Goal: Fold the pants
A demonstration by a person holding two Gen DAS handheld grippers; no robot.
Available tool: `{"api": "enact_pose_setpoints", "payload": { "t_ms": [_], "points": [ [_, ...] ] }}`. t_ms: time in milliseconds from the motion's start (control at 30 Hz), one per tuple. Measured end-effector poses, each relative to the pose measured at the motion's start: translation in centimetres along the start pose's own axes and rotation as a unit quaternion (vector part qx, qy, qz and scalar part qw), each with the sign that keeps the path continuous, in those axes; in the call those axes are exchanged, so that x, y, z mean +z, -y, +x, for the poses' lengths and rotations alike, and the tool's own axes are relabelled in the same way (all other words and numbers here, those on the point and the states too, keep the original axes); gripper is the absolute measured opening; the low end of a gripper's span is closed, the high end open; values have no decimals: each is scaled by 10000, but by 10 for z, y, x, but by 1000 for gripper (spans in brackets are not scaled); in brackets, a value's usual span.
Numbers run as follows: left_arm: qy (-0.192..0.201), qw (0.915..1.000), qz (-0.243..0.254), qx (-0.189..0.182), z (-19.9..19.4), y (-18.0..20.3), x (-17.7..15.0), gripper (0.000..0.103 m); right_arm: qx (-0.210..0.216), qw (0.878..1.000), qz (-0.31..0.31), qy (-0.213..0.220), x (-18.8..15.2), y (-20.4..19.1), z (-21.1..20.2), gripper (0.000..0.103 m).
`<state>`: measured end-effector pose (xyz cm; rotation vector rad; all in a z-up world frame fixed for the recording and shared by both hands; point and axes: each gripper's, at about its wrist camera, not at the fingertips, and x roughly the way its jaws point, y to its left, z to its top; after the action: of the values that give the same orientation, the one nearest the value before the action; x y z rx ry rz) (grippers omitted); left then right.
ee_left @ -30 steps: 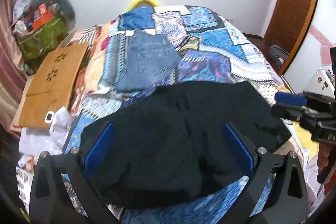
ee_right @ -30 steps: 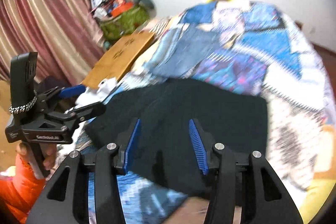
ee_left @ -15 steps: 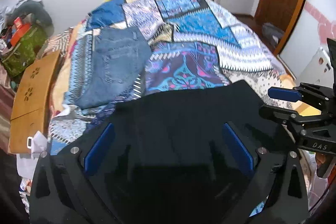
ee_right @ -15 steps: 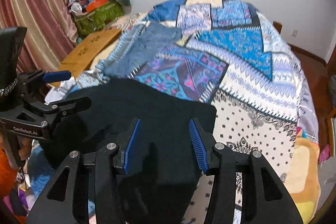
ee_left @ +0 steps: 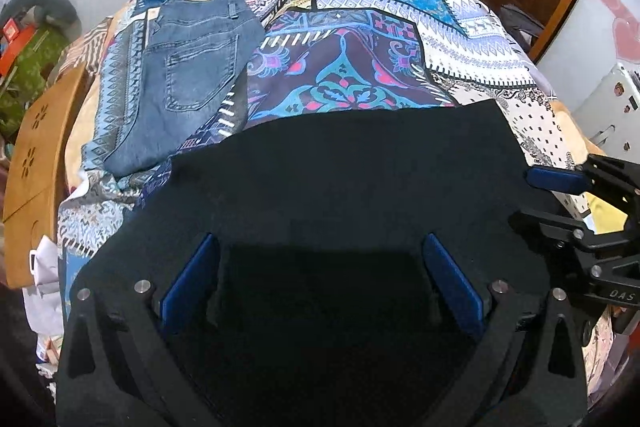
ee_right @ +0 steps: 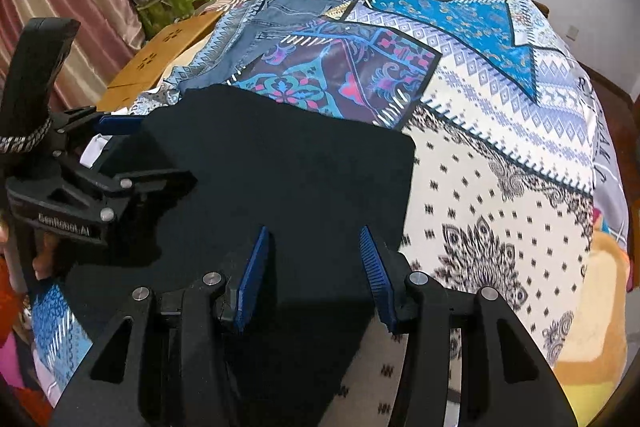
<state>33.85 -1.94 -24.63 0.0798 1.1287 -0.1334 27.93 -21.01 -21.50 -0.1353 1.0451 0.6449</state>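
"GenRobot.AI" printed on left gripper at nine o'clock; "DAS" on right gripper at three. Both spread apart over black pants (folded jeans at eleven).

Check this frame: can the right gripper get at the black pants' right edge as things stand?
Probably yes. The right gripper hovers open over the black pants, whose right edge lies bare on the bedspread just beside it.

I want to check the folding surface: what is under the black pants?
The black pants lie on the patchwork bedspread, which shows around them. Whatever is directly beneath them is covered. Both grippers are open above them.
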Motion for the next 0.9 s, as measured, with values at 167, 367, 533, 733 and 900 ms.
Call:
{"api": "enact_pose_setpoints", "payload": {
  "t_ms": [167,367,533,733,900],
  "points": [
    [159,9996,73,221,-13,1,-16,103,-92,9998,184,-3,-16,2,-11,47],
    [227,9995,-26,200,-31,-8,-38,103,-146,9988,474,-33,-32,3,-24,50],
    [360,9985,-92,396,-49,-16,-55,103,-377,9985,402,-66,-32,-3,-37,50],
    [751,9947,-137,693,-83,-31,-71,103,-434,9982,347,202,-24,-20,-59,50],
    [1196,9889,-367,801,-119,-53,-84,103,-333,9974,279,583,-8,-47,-76,50]
  ]
}}
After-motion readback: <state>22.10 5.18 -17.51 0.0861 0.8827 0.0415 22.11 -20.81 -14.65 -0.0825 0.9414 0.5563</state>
